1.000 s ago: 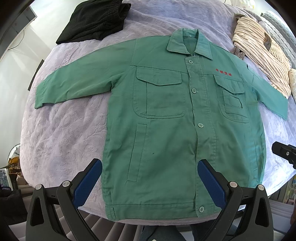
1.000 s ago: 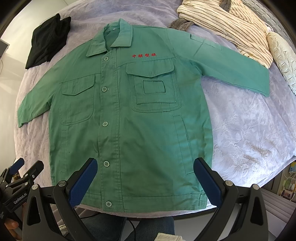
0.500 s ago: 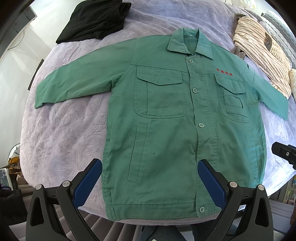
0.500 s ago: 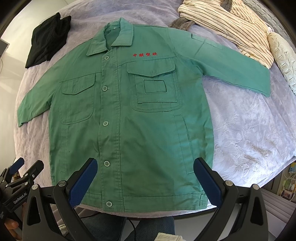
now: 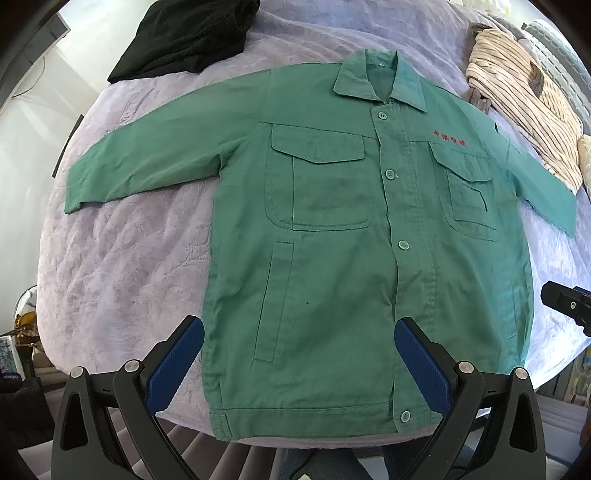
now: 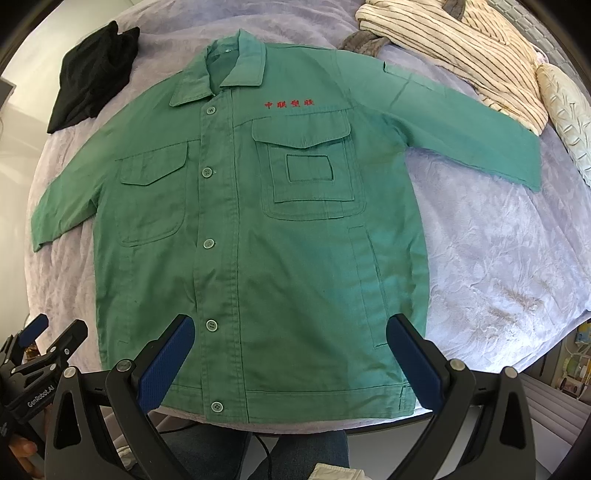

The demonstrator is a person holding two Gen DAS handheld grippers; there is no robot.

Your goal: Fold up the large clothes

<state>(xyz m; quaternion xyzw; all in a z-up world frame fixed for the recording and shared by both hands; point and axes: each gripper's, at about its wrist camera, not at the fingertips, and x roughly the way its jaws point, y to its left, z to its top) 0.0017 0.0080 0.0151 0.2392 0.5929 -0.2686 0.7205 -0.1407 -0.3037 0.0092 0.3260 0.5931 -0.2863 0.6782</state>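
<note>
A green buttoned work jacket with red chest lettering lies flat, front up, on a lavender bedspread, sleeves spread to both sides; it also shows in the right wrist view. My left gripper is open and empty, hovering over the jacket's lower left hem area. My right gripper is open and empty, hovering over the lower right hem area. The left gripper shows at the left edge of the right wrist view.
A folded black garment lies at the far left of the bed. A cream striped garment lies at the far right, next to a pale cushion. The bed's near edge runs just below the hem.
Both grippers have crept slightly lower toward the jacket; the jacket has not moved.
</note>
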